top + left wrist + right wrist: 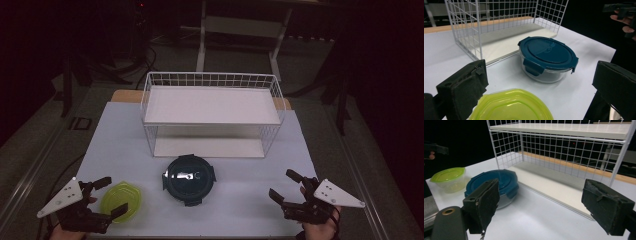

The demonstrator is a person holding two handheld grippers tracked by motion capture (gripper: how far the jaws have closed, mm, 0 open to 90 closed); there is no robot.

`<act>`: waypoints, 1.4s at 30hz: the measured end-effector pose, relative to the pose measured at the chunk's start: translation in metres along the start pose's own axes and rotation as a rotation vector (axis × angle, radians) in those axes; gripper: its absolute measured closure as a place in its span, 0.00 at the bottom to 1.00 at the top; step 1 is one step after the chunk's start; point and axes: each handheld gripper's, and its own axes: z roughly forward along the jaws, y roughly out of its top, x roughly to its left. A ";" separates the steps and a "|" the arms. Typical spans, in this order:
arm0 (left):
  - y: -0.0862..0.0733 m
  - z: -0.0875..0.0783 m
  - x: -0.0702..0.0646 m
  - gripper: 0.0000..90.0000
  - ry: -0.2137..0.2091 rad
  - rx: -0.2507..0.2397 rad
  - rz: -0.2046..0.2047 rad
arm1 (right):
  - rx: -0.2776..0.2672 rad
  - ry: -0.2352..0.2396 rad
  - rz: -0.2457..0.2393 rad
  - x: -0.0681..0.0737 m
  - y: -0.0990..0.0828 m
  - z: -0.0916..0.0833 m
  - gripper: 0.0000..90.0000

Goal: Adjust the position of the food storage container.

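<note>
Overhead plus two low table-level views

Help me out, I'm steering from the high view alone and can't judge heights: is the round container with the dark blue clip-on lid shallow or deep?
Observer: Fairly shallow; the round container with the dark blue clip-on lid has a low clear wall.
Operator: And the yellow-green lidded tub?
Observer: The yellow-green lidded tub has a clear body and looks empty.
Operator: Anything under the white wire rack's top shelf?
Observer: No, the white wire rack's lower shelf is bare.
</note>
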 end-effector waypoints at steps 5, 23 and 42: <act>0.004 -0.002 -0.001 0.00 0.006 0.001 0.004 | 0.005 -0.010 -0.018 0.003 0.001 0.001 0.15; 0.055 0.003 0.011 0.12 -0.082 0.067 0.084 | -0.015 -0.019 -0.003 0.004 0.003 -0.001 0.15; 0.050 0.073 0.032 0.79 -0.089 0.414 0.123 | -0.016 0.000 0.003 0.004 0.002 -0.001 0.16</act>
